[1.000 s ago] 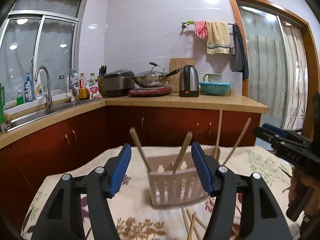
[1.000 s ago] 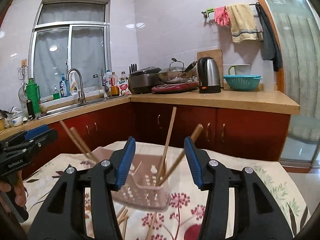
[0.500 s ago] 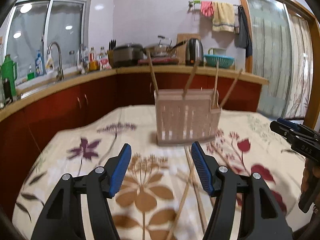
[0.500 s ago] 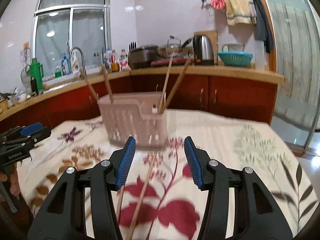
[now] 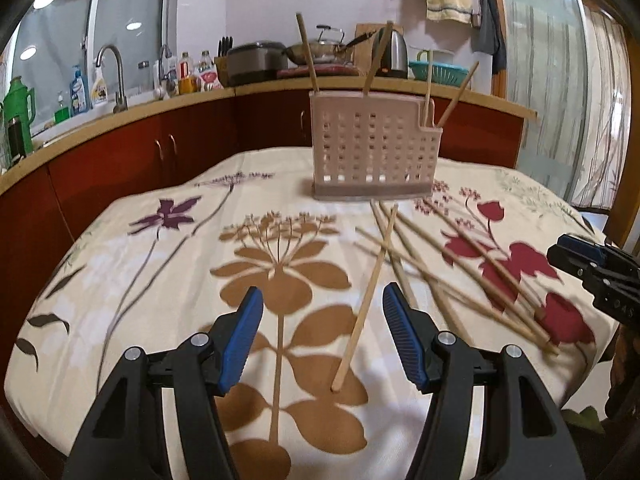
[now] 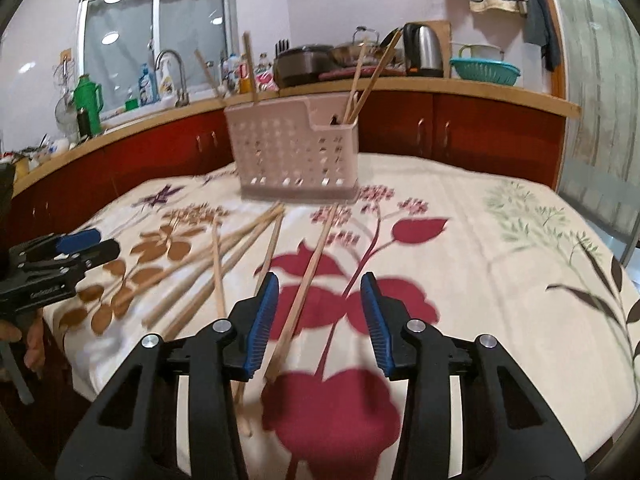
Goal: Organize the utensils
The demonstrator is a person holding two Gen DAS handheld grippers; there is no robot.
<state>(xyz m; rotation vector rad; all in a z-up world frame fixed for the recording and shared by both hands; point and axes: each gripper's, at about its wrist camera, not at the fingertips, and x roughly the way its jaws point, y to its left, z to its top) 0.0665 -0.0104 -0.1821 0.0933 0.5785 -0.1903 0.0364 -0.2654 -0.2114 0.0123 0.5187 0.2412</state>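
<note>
Four wooden chopsticks [image 5: 307, 54] already stand in the perforated beige plastic caddy [image 5: 374, 152]; several more lie loose on the floral tabletop [image 5: 160, 280]. Left tool [image 5: 323, 336] released; right tool [image 6: 316, 322], just closing, grips nothing.

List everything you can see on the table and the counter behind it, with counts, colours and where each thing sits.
Utensil holder: one, pale pink, far side of table.
Chopsticks in holder: four, wooden, standing.
Loose chopsticks: several, wooden, scattered before the holder.
Tablecloth: one, cream, floral.
Kettle: one, steel, counter.
Colander: one, teal, counter.
Thermos: one, green, by sink.
Left gripper: black, blue pads, open.
Right gripper: same, just been closing, not gripping.
</note>
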